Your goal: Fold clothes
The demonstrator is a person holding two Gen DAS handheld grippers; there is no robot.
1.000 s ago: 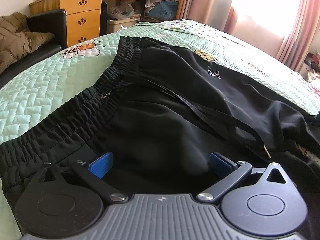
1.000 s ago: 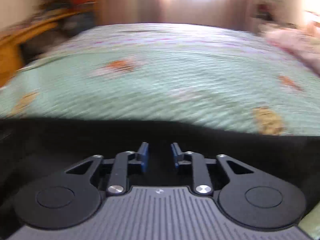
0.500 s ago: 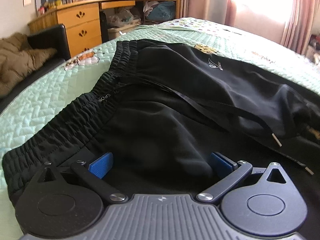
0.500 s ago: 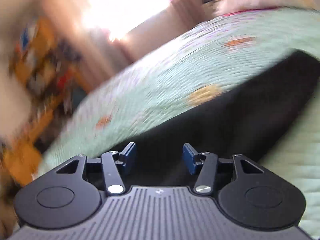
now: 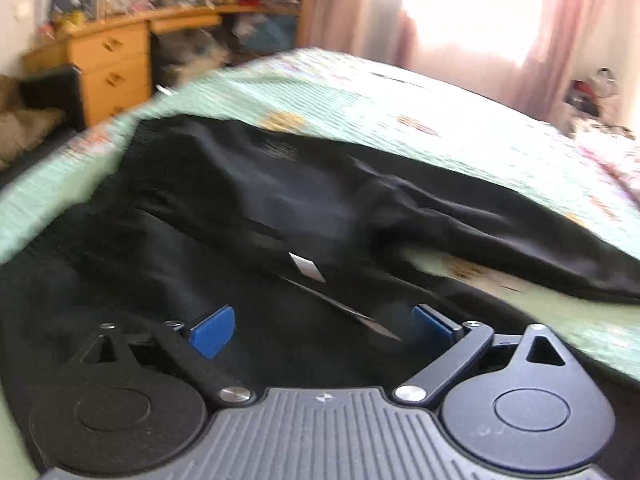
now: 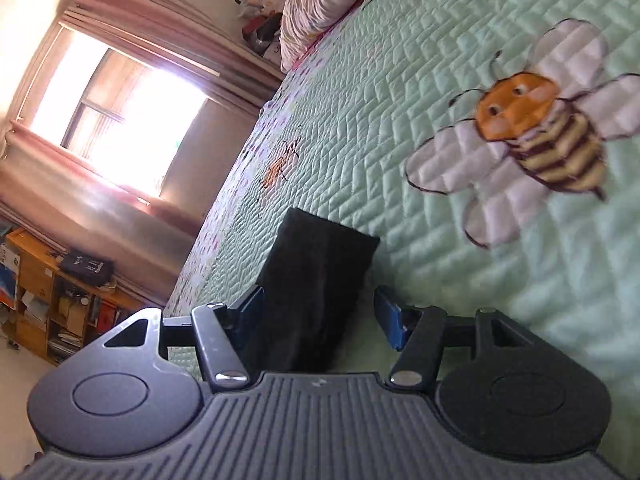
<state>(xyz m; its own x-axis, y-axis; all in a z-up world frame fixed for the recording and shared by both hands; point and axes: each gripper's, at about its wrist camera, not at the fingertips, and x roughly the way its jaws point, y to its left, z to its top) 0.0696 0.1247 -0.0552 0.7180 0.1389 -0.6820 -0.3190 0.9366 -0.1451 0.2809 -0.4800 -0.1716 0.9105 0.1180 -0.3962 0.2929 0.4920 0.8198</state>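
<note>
Presently, item: black trousers point(image 5: 280, 208), spread across the green quilt point(image 5: 500, 152) of the bed, with one leg end point(image 6: 320, 276) seen in the right wrist view.

Left gripper point(image 5: 322, 326): fingers wide apart above the cloth near the waist; nothing is clamped. A drawstring point(image 5: 340, 308) lies loose between them.

Right gripper point(image 6: 320, 312): rolled on its side, fingers apart and opening; the leg end lies between them, close against one finger and clear of the other. No pinch is seen.

Risks, as judged:
- Drawstring may be caught alone by the left fingers, so the cloth would not be lifted with it.
- Leg end may be grasped in one layer only, so that the fold would be skewed.
- Creases in the cloth may be folded in if not smoothed.
- Left view is blurred; exact contact with the cloth cannot be told.
</note>
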